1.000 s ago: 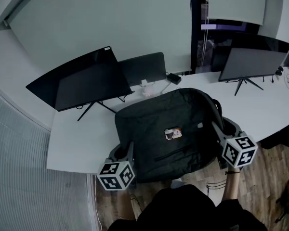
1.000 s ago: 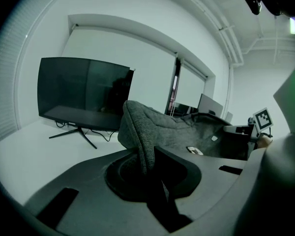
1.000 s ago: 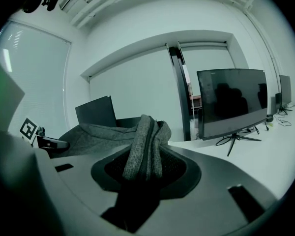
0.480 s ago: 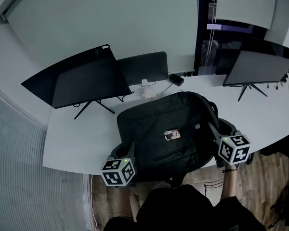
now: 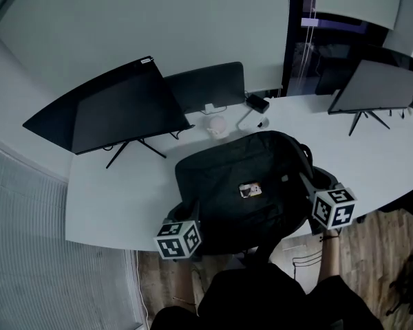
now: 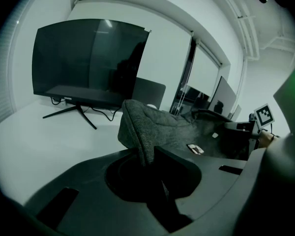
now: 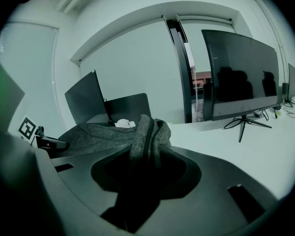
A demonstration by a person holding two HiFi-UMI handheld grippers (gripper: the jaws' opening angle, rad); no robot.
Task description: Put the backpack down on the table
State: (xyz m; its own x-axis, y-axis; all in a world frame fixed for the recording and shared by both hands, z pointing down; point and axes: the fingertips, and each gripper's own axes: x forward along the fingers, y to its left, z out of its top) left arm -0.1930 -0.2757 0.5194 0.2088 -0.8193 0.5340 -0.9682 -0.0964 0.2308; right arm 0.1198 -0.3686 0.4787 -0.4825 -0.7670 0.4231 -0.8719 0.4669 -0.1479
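Note:
A dark grey backpack (image 5: 248, 184) lies flat across the white table (image 5: 117, 198), a small tag on its top face, its near end hanging over the front edge. My left gripper (image 5: 191, 210) is shut on a pinched-up fold at the backpack's near left corner (image 6: 140, 127). My right gripper (image 5: 307, 181) is shut on a bunched fold of fabric at the backpack's right side (image 7: 147, 134). Both marker cubes sit just off the table's front edge. In the left gripper view, the right gripper's cube (image 6: 264, 114) shows beyond the backpack.
A large black monitor (image 5: 110, 112) stands at the back left and a smaller dark screen (image 5: 206, 86) behind the backpack. Another monitor (image 5: 382, 86) stands at the right. A black adapter (image 5: 258, 103) and a crumpled white thing (image 5: 219, 127) lie just behind the backpack.
Both grippers have sunk with the backpack between them, and it now lies lower and flatter on the table. The grips have not changed.

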